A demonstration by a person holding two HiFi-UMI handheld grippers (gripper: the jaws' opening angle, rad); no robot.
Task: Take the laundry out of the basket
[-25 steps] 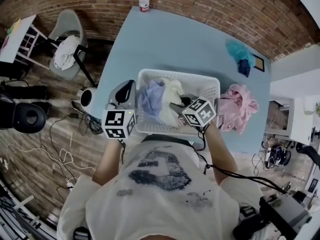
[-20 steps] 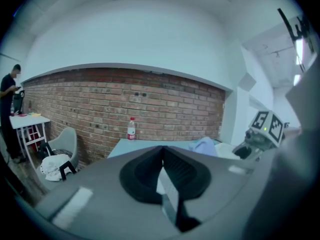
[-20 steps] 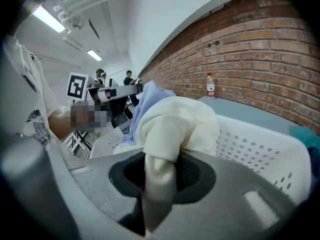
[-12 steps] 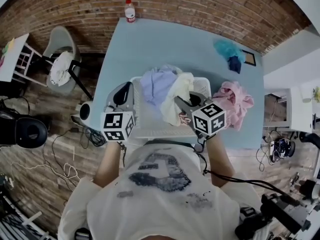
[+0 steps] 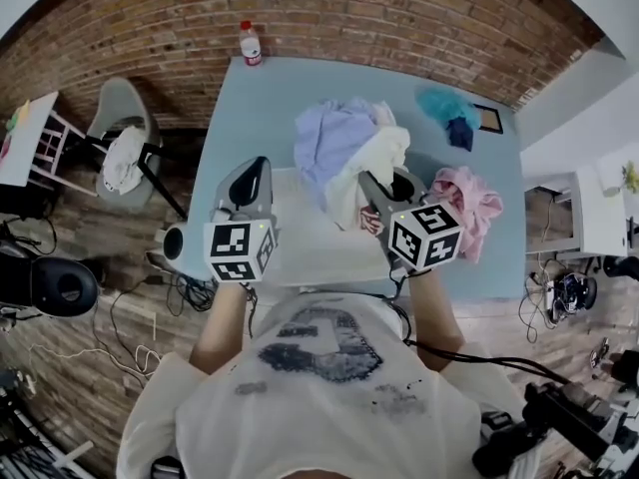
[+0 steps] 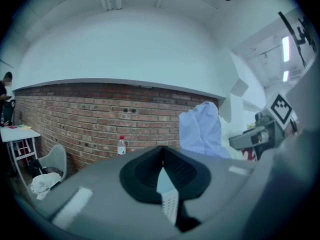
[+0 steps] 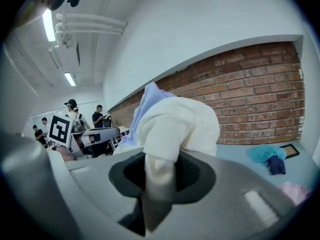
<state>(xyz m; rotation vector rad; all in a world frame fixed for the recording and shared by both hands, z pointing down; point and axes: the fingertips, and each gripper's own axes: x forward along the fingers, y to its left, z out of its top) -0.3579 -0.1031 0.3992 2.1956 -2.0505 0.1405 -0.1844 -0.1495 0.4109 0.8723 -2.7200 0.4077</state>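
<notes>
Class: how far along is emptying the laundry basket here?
Done: a pink garment and teal cloth lie on the table. In hand: the right gripper is shut on a cream garment, a lavender garment hanging with it above the basket. Left: setting these down.

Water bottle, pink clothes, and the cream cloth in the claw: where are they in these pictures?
water bottle (image 5: 251, 48): head view, on its body.
pink clothes (image 5: 467, 200): head view, middle of the heap.
cream cloth (image 7: 175, 126): right gripper view, on the bunched middle part.
</notes>
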